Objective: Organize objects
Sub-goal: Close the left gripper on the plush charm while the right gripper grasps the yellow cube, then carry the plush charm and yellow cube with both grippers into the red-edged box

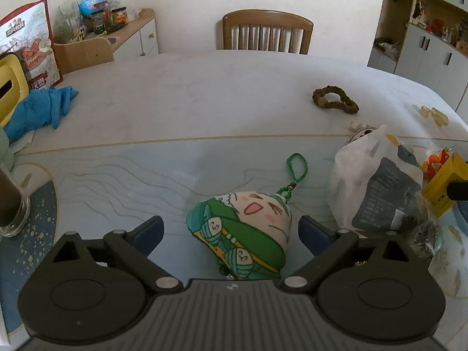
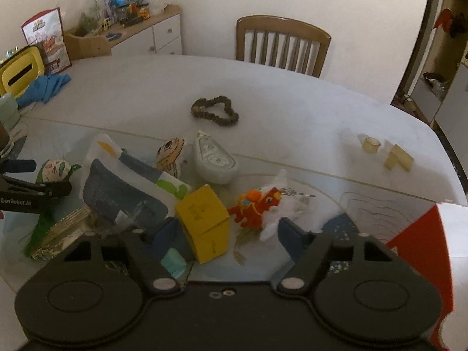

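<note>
A green plush charm with a laughing face and a green cord loop lies on the glass table top. It sits between the blue pads of my left gripper, which is open with a gap on each side. In the right wrist view a yellow cardboard box stands between the fingers of my right gripper. The box is close against the left finger, while the right finger is well apart from it. A red plush horse lies just beyond the box.
A white bag with a dark label leans right of the charm. A brown bead bracelet, a grey oval case, a cartoon-face charm and amber pieces lie further back. Blue cloth, a yellow tissue box and a glass stand left.
</note>
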Tool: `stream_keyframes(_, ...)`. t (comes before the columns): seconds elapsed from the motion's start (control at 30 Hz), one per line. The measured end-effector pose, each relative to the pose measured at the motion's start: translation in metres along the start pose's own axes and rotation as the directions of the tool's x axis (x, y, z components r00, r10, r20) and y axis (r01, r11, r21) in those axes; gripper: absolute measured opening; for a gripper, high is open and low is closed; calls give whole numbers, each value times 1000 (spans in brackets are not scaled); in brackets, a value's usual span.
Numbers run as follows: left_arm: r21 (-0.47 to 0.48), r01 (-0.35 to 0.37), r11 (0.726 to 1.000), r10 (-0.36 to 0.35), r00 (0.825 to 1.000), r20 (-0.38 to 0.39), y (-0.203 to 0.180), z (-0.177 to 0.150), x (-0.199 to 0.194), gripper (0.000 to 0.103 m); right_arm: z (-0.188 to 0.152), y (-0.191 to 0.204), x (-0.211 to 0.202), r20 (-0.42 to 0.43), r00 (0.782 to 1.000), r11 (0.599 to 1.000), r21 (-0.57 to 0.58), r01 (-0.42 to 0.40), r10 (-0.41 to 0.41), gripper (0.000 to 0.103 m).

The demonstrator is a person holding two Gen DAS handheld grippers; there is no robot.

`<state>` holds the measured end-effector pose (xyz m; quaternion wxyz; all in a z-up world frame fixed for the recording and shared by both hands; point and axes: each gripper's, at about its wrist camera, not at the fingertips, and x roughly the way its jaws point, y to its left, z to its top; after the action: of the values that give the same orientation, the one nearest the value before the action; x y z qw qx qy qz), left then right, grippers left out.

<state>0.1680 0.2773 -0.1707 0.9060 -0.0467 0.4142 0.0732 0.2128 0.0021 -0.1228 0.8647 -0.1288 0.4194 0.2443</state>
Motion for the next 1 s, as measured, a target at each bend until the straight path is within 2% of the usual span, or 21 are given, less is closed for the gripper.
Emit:
stream_keyframes(0.07, -9, -5, 1000, 5, 1000, 2, 1, -1, 0, 97, 1, 2, 3, -8, 1000, 1000, -12, -2, 2, 65)
stream_keyframes(0.2, -4, 0, 1000, 0, 1000, 1, 2, -1, -1, 87, 5, 5, 9, -20, 1000, 1000, -26, -12, 12, 56)
stream_keyframes(0.27, -7, 7, 1000, -7, 1000, 5, 2, -2, -2, 81, 7, 7, 11, -25, 1000, 999, -39, -18, 17, 52)
stream_keyframes(0.3, -7, 13, 1000, -13, 1000, 5, 2, -1, -2, 75, 8, 8, 11, -28, 999, 999, -45, -21, 20, 47)
stream_keyframes(0.33, -5, 14, 1000, -14, 1000, 5, 1, -1, -2, 74, 8, 9, 11, -29, 999, 998, -49, -25, 24, 41)
stream_keyframes(0.53, -24, 31, 999, -31, 999, 17, 2, -1, -7, 71, 9, 13, 7, -27, 1000, 999, -41, -12, 11, 31)
stream_keyframes(0.77, -41, 31, 999, -31, 1000, 5, 5, 2, -14, 70, 6, 7, -7, -18, 1000, 1000, 18, 16, -16, 28)
stream_keyframes(1.0, -46, 59, 997, -58, 998, 23, 6, 13, -44, 70, 6, -3, -44, 26, 999, 994, 106, 22, -25, 28)
